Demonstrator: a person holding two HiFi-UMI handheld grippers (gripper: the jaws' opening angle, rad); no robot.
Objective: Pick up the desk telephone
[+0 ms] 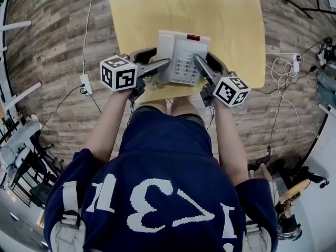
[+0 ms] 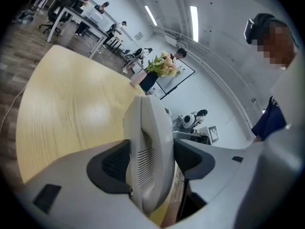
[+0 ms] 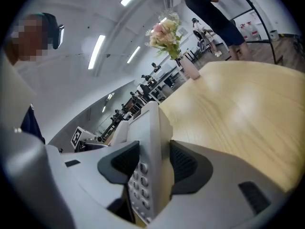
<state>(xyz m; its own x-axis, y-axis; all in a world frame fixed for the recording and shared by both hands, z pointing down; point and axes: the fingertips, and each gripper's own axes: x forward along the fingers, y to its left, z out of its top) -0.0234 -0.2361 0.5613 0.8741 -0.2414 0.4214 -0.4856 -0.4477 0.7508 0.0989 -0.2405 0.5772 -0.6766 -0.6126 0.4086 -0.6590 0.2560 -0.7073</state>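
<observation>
A white desk telephone (image 1: 181, 56) with a grey keypad and a red mark lies at the near edge of the light wooden table (image 1: 157, 9). My left gripper (image 1: 164, 66) is shut on its left side; the left gripper view has the handset edge (image 2: 150, 147) pressed between both dark pads. On the keypad side my right gripper (image 1: 199, 64) is shut too, and in the right gripper view the phone's edge with its keys (image 3: 143, 175) fills the space between the pads. Whether the phone still rests on the table I cannot tell.
A vase of flowers (image 3: 174, 37) stands at the table's far end. A person (image 3: 214, 13) stands beyond it. On the plank floor lie a power strip (image 1: 86, 83) to the left and loose white cables (image 1: 286, 67) to the right. Desks and chairs line the room.
</observation>
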